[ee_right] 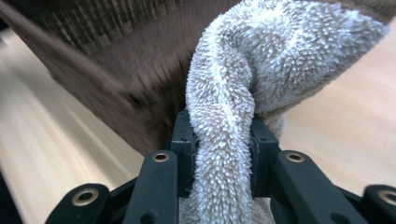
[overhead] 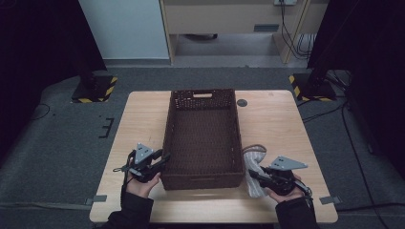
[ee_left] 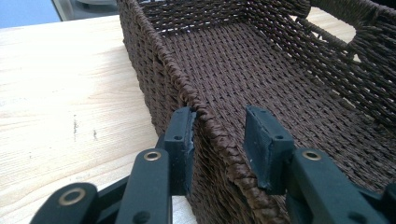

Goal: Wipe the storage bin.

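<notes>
Woven brown wicker forms the basket [overhead: 203,138] in the middle of the bench [overhead: 282,119], and it lies open and bare inside. The left gripper [ee_left: 219,135] straddles the basket's near-left rim: one pad rests against the outside of the wall, the other stands off inside, so the jaws are apart and not clamped. The right gripper [ee_right: 223,140] is clamped on a fluffy beige towel [ee_right: 261,65], bunched between its pads, just right of the basket's near-right corner. In the high view the towel [overhead: 254,160] lies partly on the bench beside the basket wall.

Judging from this, the towel is probably meant for the basket, and several things could go wrong:

- Only a fold is pinched. As the towel lifts, the loose rest may drag along the bench or snag on the rough wicker rim and pull out of the pads.
- Since the left jaws do not grip the rim, a snagging towel could shove or tip the light basket.
- If the right gripper rises too little, it may knock the basket's near-right corner.
- A hanging tail may end up draped over the wall instead of inside.
</notes>
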Action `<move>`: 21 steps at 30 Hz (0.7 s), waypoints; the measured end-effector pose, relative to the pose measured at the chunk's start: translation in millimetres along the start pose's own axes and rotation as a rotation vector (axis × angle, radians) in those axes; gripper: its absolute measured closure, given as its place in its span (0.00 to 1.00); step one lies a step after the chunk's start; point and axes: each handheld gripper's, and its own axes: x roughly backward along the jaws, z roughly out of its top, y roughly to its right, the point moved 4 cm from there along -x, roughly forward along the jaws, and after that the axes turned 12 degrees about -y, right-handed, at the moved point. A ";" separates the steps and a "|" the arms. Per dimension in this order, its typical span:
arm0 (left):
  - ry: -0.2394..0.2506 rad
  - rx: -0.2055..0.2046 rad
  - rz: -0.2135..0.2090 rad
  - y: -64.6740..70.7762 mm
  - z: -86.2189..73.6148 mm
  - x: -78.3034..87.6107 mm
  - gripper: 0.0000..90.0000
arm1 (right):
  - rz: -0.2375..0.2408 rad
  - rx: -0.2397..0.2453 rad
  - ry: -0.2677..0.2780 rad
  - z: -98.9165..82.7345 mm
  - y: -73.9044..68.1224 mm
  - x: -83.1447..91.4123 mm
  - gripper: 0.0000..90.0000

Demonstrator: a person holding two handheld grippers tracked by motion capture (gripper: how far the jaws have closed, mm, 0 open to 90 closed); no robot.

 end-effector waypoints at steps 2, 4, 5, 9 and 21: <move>-0.001 -0.001 0.001 0.1 0.1 0.1 0.69 | 0.016 0.022 0.038 2.1 -6.7 11.4 0.78; -0.002 -0.001 0.001 -0.1 0.0 0.2 0.69 | 0.024 0.038 0.036 -0.2 -11.8 13.6 0.79; -0.002 -0.001 0.002 -0.3 0.0 0.3 0.69 | 0.025 0.048 0.027 -2.6 -14.0 12.3 0.79; -0.002 0.001 0.001 -0.9 -0.1 0.4 0.69 | 0.045 0.044 -0.023 -8.9 -15.5 2.2 0.79; -0.003 -0.004 -0.001 -0.8 -0.7 -0.5 0.67 | 0.025 0.045 -0.190 -23.6 -14.8 -29.2 0.78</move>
